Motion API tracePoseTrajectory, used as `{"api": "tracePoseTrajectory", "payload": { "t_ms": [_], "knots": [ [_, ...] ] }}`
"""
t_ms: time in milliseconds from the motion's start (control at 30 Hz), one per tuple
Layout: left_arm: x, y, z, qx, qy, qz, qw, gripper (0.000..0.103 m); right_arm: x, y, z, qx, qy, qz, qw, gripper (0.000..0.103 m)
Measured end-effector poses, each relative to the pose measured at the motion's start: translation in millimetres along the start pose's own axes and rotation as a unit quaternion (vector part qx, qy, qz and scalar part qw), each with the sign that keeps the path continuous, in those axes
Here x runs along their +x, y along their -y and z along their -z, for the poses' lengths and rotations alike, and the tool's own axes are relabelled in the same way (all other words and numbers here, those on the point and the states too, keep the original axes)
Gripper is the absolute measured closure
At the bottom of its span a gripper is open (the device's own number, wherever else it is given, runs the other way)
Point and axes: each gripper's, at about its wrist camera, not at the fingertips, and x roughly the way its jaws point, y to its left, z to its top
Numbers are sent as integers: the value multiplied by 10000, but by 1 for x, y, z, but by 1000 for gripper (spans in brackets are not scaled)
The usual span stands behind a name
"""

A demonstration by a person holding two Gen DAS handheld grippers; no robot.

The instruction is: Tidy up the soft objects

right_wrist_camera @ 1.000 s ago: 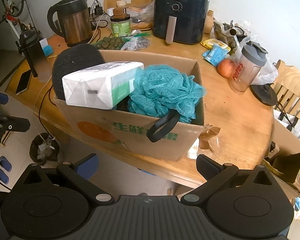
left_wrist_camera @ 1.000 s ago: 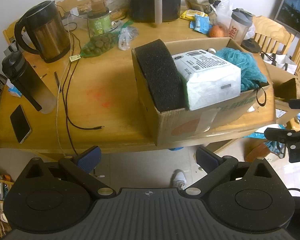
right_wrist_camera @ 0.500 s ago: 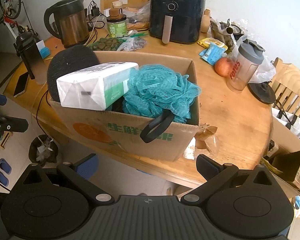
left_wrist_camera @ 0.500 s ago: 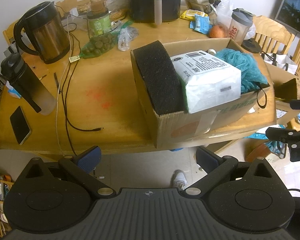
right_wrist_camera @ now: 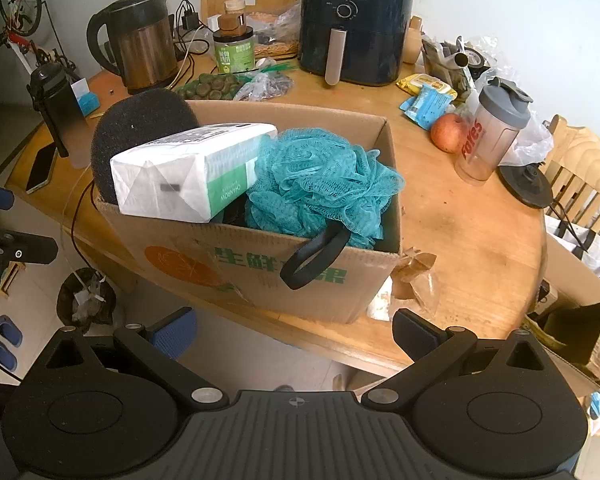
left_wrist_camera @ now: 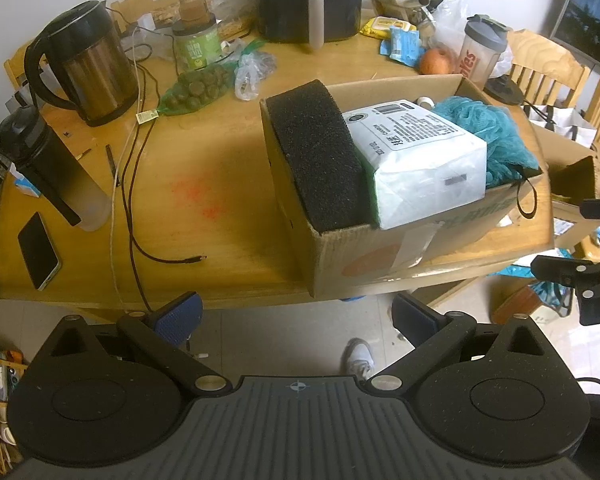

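Left gripper [left_wrist_camera: 296, 314]: you are holding it off the near table edge, its fingers spread wide apart, gripping and touching nothing.
Right gripper [right_wrist_camera: 294, 330]: you are hovering it just short of the box front, fingers likewise standing wide, nothing between them.
Cardboard box [right_wrist_camera: 260, 268]: it is sitting at the near edge of the wooden table [left_wrist_camera: 204, 168], one corner reaching the rim.
Black sponge [left_wrist_camera: 320, 152]: it is standing on edge at the box's left end, rising above the wall.
White tissue pack [right_wrist_camera: 188, 170]: it is lying in the middle, leaning on the sponge and poking over the front wall.
Teal bath pouf [right_wrist_camera: 320, 184]: it is filling the right end, touching the pack; its black loop [right_wrist_camera: 314, 258] is hanging outside over the front.
Far side: a kettle [right_wrist_camera: 140, 42], an air fryer [right_wrist_camera: 354, 24] and a shaker bottle [right_wrist_camera: 490, 132] are standing well behind the box.
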Motion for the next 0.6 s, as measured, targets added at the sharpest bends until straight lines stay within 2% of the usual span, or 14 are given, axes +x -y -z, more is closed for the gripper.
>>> {"api": "tracePoseTrajectory", "payload": {
  "t_ms": [600],
  "knots": [
    [2, -2, -1, -3, -12, -9, 10000, 0, 1, -2, -1, -3, 2, 13, 10000, 0]
  ]
}}
